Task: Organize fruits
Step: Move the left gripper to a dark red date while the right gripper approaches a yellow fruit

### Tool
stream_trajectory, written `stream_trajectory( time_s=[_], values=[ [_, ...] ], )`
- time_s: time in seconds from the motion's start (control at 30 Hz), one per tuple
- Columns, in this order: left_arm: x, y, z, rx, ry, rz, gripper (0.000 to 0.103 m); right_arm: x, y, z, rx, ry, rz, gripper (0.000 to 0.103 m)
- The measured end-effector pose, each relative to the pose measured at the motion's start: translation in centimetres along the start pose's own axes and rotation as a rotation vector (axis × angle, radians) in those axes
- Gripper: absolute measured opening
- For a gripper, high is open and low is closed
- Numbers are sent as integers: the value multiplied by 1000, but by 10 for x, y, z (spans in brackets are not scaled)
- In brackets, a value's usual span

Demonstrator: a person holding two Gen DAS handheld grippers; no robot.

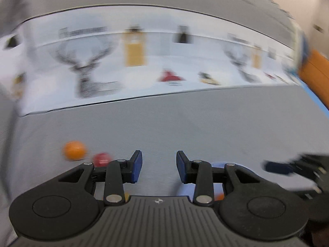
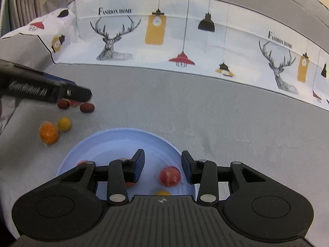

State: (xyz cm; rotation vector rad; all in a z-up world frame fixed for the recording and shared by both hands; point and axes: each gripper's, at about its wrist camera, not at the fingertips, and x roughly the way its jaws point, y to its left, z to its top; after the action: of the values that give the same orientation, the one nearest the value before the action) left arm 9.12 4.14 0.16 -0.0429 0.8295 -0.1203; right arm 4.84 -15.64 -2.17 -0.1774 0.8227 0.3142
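My right gripper [image 2: 162, 167] is open and empty above a pale blue plate [image 2: 115, 142]. A red fruit [image 2: 170, 176] lies on the plate between its fingers; a yellow fruit [image 2: 163, 192] and orange bits sit partly hidden under them. On the grey cloth left of the plate lie an orange fruit [image 2: 48, 132], a yellow fruit [image 2: 64, 124] and two dark red fruits [image 2: 87, 107]. My left gripper [image 1: 159, 164] is open and empty over the cloth; it also shows in the right wrist view [image 2: 82, 94] just above the dark red fruits. The left view is blurred; it shows an orange fruit [image 1: 74, 150] and a red fruit [image 1: 101, 159].
A printed white cloth with deer and lamps [image 2: 185, 37] runs across the back. The grey cloth [image 2: 226, 123] extends to the right of the plate. An orange surface with a blue edge [image 1: 314, 72] lies at far right in the left view.
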Motion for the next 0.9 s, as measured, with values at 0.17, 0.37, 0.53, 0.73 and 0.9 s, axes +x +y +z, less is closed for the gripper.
stream_trajectory(
  time_s=[0.17,0.37,0.53,0.73,0.9],
  values=[
    [11,47,6,-199,75,188,41,1,14,9,9,-36,29,70],
    [11,97,1,-438,132,245,44,11,31,18,37,-17,92,69],
    [16,99,5,-457,144,237,44,25,49,27,48,-14,177,33],
    [29,99,-1,-443,179,221,48,56,70,42,96,51,327,26],
    [40,97,0,-422,205,195,55,78,86,50,109,98,398,45]
  ],
)
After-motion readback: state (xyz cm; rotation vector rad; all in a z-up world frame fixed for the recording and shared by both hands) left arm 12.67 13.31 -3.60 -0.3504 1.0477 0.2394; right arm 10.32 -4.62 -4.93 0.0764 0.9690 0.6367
